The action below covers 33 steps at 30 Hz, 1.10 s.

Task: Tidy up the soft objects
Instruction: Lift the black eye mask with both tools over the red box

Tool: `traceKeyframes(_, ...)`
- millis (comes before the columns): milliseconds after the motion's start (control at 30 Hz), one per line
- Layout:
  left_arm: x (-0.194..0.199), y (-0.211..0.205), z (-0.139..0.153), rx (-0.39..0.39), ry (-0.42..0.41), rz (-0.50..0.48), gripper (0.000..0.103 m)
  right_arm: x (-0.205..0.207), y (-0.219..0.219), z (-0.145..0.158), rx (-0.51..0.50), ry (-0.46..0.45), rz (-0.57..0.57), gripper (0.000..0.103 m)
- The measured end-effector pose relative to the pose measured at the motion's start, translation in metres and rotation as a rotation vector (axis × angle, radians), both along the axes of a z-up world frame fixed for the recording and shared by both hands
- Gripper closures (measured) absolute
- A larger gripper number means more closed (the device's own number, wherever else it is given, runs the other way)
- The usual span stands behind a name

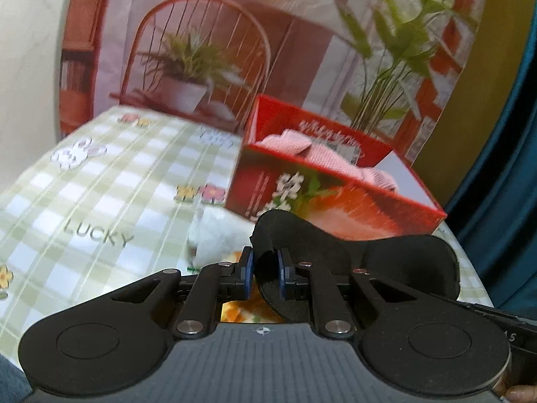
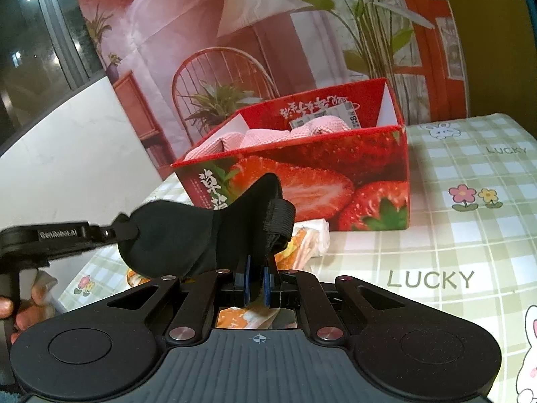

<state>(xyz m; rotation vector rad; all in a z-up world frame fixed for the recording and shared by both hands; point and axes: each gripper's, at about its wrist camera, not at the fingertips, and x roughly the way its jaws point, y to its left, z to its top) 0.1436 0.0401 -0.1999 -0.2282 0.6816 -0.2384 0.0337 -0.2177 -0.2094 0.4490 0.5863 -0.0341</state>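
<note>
A black padded eye mask (image 1: 369,258) is stretched between both grippers above the table. My left gripper (image 1: 265,268) is shut on one end of it. My right gripper (image 2: 256,280) is shut on the other end, by the elastic strap (image 2: 280,225); the mask (image 2: 174,238) runs left to the left gripper's body (image 2: 57,235). A red strawberry-printed box (image 2: 319,174) stands just beyond, open on top, with pink knitted cloth (image 2: 268,137) inside. The box (image 1: 335,201) and the cloth (image 1: 322,154) also show in the left wrist view.
The table has a green checked cloth (image 2: 470,235) printed with flowers and rabbits. A crumpled white and orange wrapper (image 2: 308,241) lies in front of the box under the mask. A printed backdrop (image 2: 235,33) hangs behind the table.
</note>
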Motion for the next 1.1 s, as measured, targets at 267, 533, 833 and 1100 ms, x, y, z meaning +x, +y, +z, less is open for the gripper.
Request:
traceKeyframes(267, -0.001, 0.006, -0.009, -0.018, 0.012, 0.001, 0.088, -0.003, -0.004, -0.004, 0.002, 0.003, -0.035, 0.094)
traceKeyframes(533, -0.003, -0.002, 0.009, 0.013, -0.085, -0.022, 0.088, -0.001, -0.005, 0.012, -0.027, -0.058, -0.014, 0.096)
traceKeyframes(833, 0.029, -0.024, 0.068, 0.059, -0.254, -0.081, 0.088, 0.033, -0.030, 0.059, -0.049, -0.154, 0.011, 0.096)
traceKeyframes(1100, 0.100, -0.052, 0.097, 0.104, -0.332, -0.092, 0.088, 0.107, -0.053, 0.083, -0.107, -0.189, -0.016, 0.096)
